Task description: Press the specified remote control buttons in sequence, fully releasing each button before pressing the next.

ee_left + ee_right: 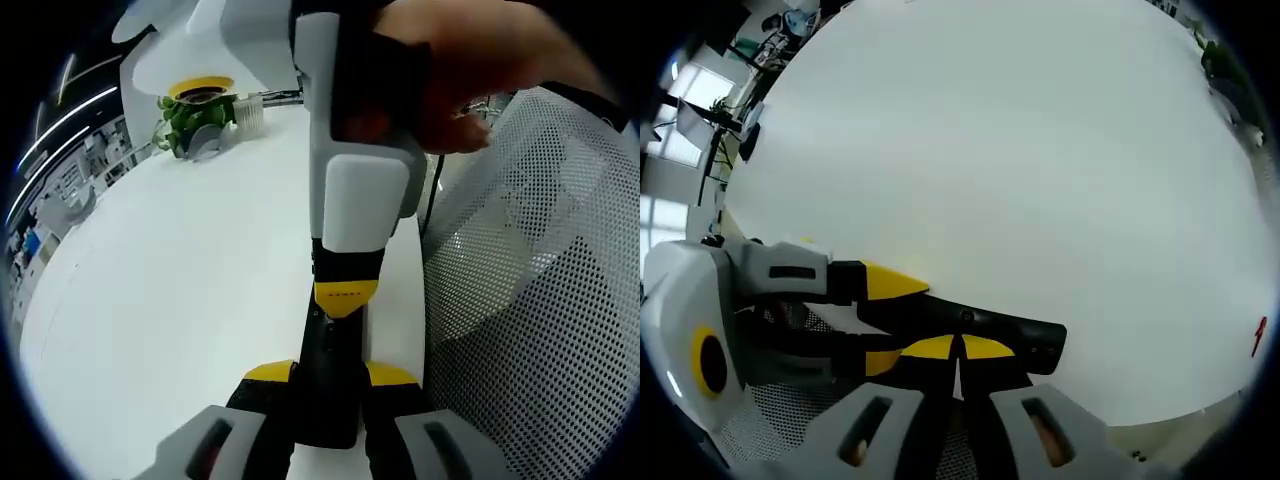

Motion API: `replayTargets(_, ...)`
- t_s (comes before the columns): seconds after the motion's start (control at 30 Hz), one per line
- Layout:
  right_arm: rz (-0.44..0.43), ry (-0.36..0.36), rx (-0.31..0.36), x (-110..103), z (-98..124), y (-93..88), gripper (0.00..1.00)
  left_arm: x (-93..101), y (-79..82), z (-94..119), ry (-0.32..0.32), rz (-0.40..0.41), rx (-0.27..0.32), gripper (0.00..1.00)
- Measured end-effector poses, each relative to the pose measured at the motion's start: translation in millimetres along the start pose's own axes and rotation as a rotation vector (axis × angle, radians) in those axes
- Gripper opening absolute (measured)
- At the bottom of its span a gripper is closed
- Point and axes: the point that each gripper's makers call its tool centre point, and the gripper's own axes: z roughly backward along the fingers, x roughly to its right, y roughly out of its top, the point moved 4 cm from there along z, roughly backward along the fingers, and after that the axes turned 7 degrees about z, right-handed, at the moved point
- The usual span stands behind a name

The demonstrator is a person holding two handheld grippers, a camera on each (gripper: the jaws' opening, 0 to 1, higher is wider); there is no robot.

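Left gripper (pixel 330 378): yellow-tipped jaws closed narrow on the near end of the remote control (pixel 326 385), one tip on each long side, holding it steady. The remote is a slim black bar lying along the right edge of the white table (pixel 180 300).

Right gripper (pixel 958 350): jaws drawn together until the yellow tips all but meet, with nothing between them. The tips sit down on the top face of the remote control (pixel 970 328), about mid-length. In the left gripper view the same tool comes in from above as the right gripper (pixel 345 295), nose planted on the remote just ahead of the holding jaws. A hand (pixel 470 80) grips its body.

Progress, as judged: a press looks to be in hand, the shut tips serving as a poking finger. Buttons and their labels are too small and dark to read, so which press in the sequence this is cannot be told, nor whether any are done. A full lift-off is still owed before the next press.

Outward: a mesh chair back (pixel 540 260) stands beside the table's right edge. A green plant in a yellow-rimmed pot (pixel 200 115) sits at the far edge.
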Motion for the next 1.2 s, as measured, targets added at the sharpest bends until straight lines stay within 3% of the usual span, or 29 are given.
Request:
replayTargets(0.23,0.021,-0.025,0.022,1.7,1.9,-1.5,0.00,0.0,0.0,-0.2,-0.006,-0.002,-0.001,0.25)
replayTargets(0.4,-0.021,0.020,0.036,3.5,3.0,-0.3,0.00,-0.3,-0.1,-0.3,-0.007,-0.001,0.002,0.25)
replayTargets(0.43,-0.040,0.057,0.067,-1.6,7.0,4.1,0.00,-0.4,-0.3,-0.2,-0.008,0.001,0.006,0.25)
replayTargets(0.5,-0.052,0.061,0.103,-2.8,14.9,10.2,0.00,-0.5,0.0,-0.3,-0.010,-0.003,0.002,0.25)
replayTargets(0.83,0.005,-0.025,0.038,3.9,4.2,-0.8,0.00,-1.0,0.1,-0.9,-0.009,0.001,0.007,0.25)
replayTargets(1.2,-0.019,-0.003,0.045,4.7,4.6,2.4,0.00,-1.5,0.0,-1.4,-0.009,0.001,0.010,0.25)
